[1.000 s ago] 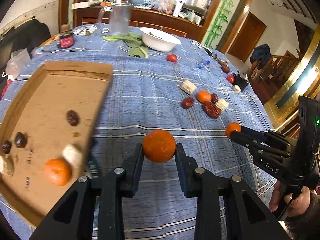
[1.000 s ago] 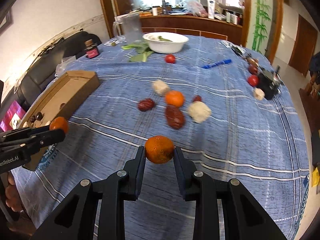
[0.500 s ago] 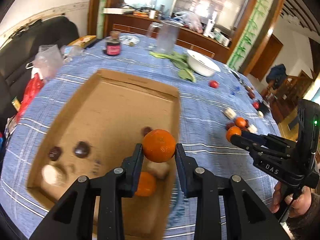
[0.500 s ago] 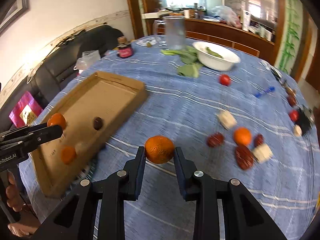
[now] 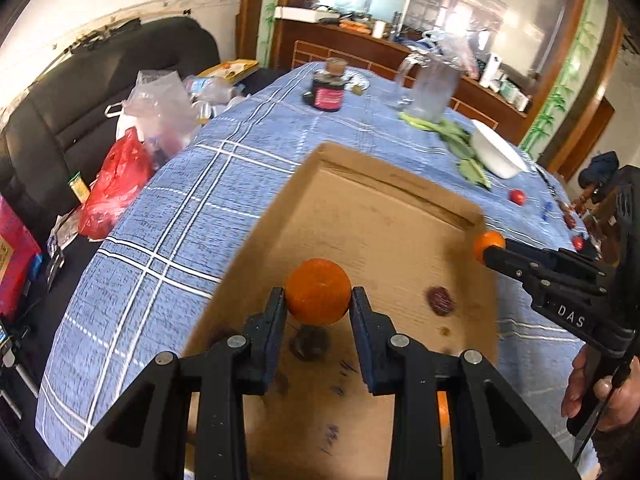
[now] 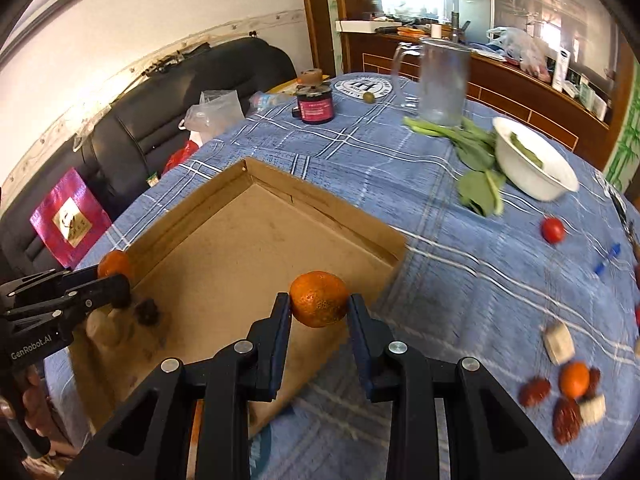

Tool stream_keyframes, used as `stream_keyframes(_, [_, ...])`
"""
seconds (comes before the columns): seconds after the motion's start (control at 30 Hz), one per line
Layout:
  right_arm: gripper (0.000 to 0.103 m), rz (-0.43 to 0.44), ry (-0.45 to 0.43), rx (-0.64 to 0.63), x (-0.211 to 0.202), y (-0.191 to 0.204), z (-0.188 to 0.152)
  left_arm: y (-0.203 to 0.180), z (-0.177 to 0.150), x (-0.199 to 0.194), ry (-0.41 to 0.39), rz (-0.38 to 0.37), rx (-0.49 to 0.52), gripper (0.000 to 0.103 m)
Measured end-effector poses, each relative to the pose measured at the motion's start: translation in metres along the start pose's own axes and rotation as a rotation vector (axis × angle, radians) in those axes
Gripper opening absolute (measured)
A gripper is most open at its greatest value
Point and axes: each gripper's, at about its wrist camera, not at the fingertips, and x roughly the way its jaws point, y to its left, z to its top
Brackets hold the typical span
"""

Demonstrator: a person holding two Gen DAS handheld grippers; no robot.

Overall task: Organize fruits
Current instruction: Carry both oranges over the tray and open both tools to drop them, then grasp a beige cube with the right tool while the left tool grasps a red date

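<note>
My left gripper (image 5: 318, 302) is shut on an orange mandarin (image 5: 318, 297) and holds it above the floor of the shallow cardboard box (image 5: 384, 216). My right gripper (image 6: 319, 307) is shut on a second mandarin (image 6: 319, 298) above the box's right wall (image 6: 320, 208). Each gripper shows in the other's view, holding its mandarin: the right gripper (image 5: 489, 246) and the left gripper (image 6: 116, 270). A dark red date (image 5: 440, 300) lies in the box. More fruit lies on the blue cloth at the right: a mandarin (image 6: 574, 379), dates (image 6: 566, 420) and a tomato (image 6: 553, 230).
A white bowl (image 6: 532, 162) with green leaves (image 6: 476, 184), a glass pitcher (image 6: 442, 82) and a dark jar (image 6: 315, 102) stand at the table's far side. A black sofa (image 5: 52, 120) with plastic bags (image 5: 116, 188) lies left of the table.
Both grippers have moved left with their mandarins, from over the open cloth to over the cardboard box. Both have stayed shut.
</note>
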Motion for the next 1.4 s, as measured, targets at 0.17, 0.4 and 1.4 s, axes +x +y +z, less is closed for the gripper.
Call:
stream_keyframes(0.17, [0.032, -0.009, 0.036, -0.02, 0.029, 0.009, 0.01, 0.009, 0.012, 0.026, 0.03, 0.008, -0.021, 0.031])
stream_keyframes(0.4, [0.032, -0.024, 0.066, -0.063, 0.052, 0.017, 0.013, 0.007, 0.02, 0.05, 0.072, 0.003, -0.03, 0.031])
stream_keyframes(1.4, [0.045, -0.045, 0.007, -0.054, -0.009, 0.013, -0.019, -0.019, -0.01, 0.003, 0.017, 0.08, 0.0, 0.053])
